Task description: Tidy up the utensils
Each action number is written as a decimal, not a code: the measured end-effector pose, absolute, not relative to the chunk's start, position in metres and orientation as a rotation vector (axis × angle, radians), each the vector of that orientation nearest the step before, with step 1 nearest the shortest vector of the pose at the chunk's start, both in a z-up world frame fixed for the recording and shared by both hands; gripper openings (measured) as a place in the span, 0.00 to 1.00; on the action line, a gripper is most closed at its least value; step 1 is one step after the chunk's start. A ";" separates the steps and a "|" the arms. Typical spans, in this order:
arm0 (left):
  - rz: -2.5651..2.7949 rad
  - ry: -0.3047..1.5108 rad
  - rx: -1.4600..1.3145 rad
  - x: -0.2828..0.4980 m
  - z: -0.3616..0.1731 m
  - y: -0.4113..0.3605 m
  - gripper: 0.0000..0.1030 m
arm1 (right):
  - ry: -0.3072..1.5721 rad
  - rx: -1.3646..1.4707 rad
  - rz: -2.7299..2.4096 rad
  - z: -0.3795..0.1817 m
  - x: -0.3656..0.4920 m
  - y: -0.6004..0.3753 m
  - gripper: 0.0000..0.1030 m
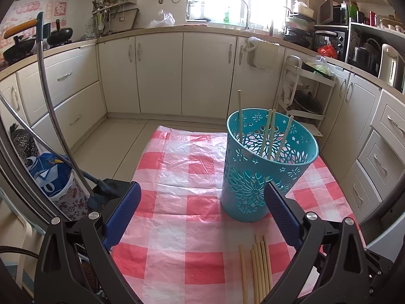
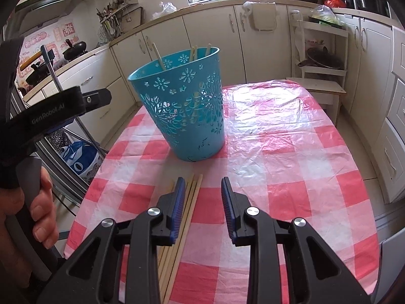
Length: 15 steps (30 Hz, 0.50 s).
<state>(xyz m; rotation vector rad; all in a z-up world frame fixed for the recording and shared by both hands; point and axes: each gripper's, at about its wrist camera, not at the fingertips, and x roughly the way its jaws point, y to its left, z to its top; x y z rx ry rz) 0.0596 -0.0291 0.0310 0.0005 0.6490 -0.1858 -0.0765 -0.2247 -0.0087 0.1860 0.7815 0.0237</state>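
A teal cut-out basket [image 1: 265,167] stands upright on the red-and-white checked tablecloth [image 1: 182,202] with several wooden chopsticks [image 1: 268,134] leaning inside it. It also shows in the right wrist view [image 2: 184,109]. Several loose chopsticks [image 1: 258,266] lie side by side on the cloth near the front edge, also in the right wrist view [image 2: 187,210]. My left gripper [image 1: 202,190] is open and empty, above the cloth left of the basket. My right gripper [image 2: 202,183] is open and empty, low over the loose chopsticks, its left finger above them.
The table stands in a kitchen with cream cabinets [image 1: 157,73] all around. A white shelf rack [image 1: 303,93] and a small wooden stool [image 2: 319,86] stand past the far right end. A metal rack with a blue bag [image 1: 50,174] is at the left.
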 end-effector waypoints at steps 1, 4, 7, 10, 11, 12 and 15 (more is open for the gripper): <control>-0.186 0.654 -0.003 0.061 0.030 -0.029 0.91 | 0.785 0.189 0.026 -0.009 -0.076 -0.225 0.29; -0.185 0.662 -0.012 0.062 0.029 -0.028 0.91 | 0.795 0.191 0.028 -0.010 -0.075 -0.225 0.29; -0.186 0.661 -0.007 0.062 0.029 -0.029 0.92 | 0.797 0.192 0.027 -0.011 -0.076 -0.226 0.29; -0.191 0.663 0.000 0.062 0.028 -0.030 0.92 | 0.798 0.192 0.022 -0.011 -0.076 -0.228 0.29; -0.191 0.663 0.001 0.062 0.028 -0.030 0.92 | 0.800 0.193 0.019 -0.012 -0.076 -0.229 0.29; -0.191 0.664 0.002 0.062 0.028 -0.030 0.92 | 0.800 0.194 0.018 -0.012 -0.076 -0.230 0.29; -0.190 0.667 0.002 0.062 0.027 -0.032 0.92 | 0.800 0.192 0.017 -0.012 -0.077 -0.231 0.29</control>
